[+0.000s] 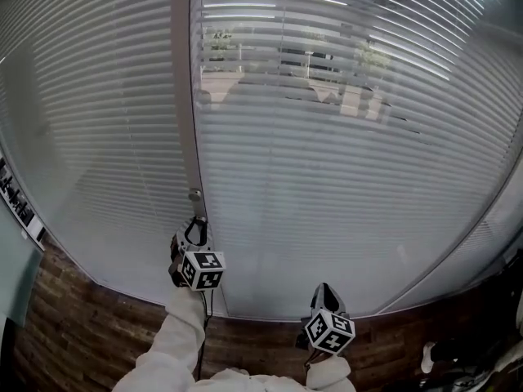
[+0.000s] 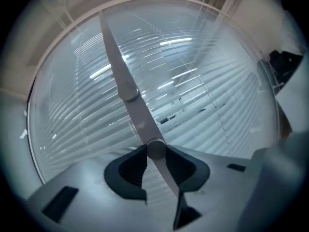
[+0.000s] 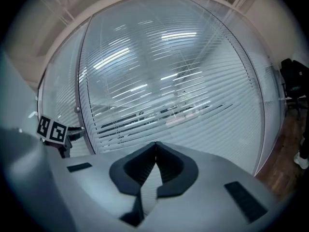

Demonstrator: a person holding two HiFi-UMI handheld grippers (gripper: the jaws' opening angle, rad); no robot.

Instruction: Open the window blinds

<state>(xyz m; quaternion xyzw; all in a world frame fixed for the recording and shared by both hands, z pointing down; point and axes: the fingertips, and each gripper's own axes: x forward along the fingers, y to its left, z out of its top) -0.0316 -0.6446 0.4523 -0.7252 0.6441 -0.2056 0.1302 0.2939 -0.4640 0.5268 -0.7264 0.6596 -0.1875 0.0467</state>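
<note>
White slatted blinds [image 1: 343,186] hang behind glass on both sides of a grey upright frame bar [image 1: 184,96]. Some upper slats on the right pane are tilted, showing buildings outside. A small round knob [image 1: 194,193] sits on the bar. Just under it my left gripper [image 1: 194,232] is up against the bar. In the left gripper view its jaws are shut on a second round knob [image 2: 155,149] on the bar [image 2: 116,62], with the upper knob [image 2: 129,93] beyond. My right gripper [image 1: 325,296] hangs lower to the right, short of the glass, shut with nothing in it [image 3: 155,146].
A dark brick-patterned band [image 1: 73,325] runs below the window. A curved window frame edge [image 1: 482,227] closes the right pane. A black chair [image 3: 293,76] stands at the far right, and a white shoe [image 1: 428,356] shows on the floor there.
</note>
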